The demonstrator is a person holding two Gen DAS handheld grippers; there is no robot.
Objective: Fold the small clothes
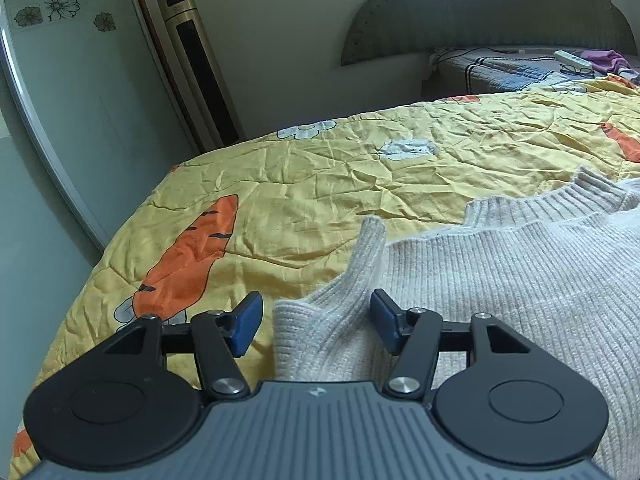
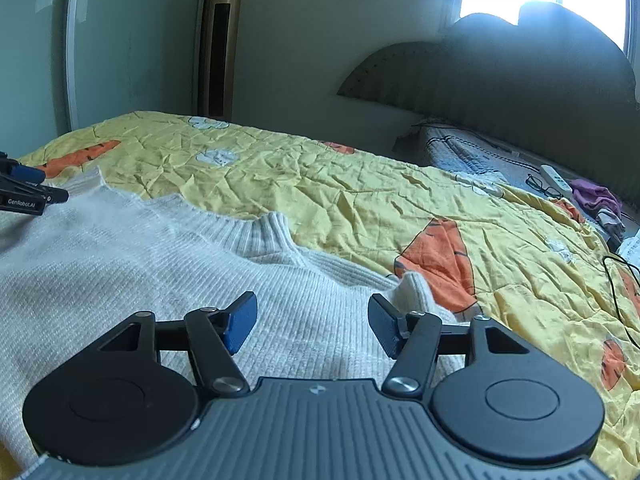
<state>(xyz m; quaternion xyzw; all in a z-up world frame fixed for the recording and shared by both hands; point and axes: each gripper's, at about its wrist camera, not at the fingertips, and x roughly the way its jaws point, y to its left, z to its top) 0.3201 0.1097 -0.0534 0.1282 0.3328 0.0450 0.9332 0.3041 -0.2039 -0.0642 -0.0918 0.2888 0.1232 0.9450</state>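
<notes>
A cream ribbed knit sweater lies flat on the yellow carrot-print quilt. Its collar points to the far side. In the left wrist view my left gripper is open, its blue pads either side of a bunched sleeve fold at the sweater's left edge. In the right wrist view the sweater fills the near left, and my right gripper is open over its right side, with a sleeve end just beyond the right pad. The left gripper shows at the far left edge.
The quilt covers a bed. A dark headboard stands at the back right. A striped pillow, a white remote, glasses and purple cloth lie near it. A tall gold tower appliance stands by the wardrobe door.
</notes>
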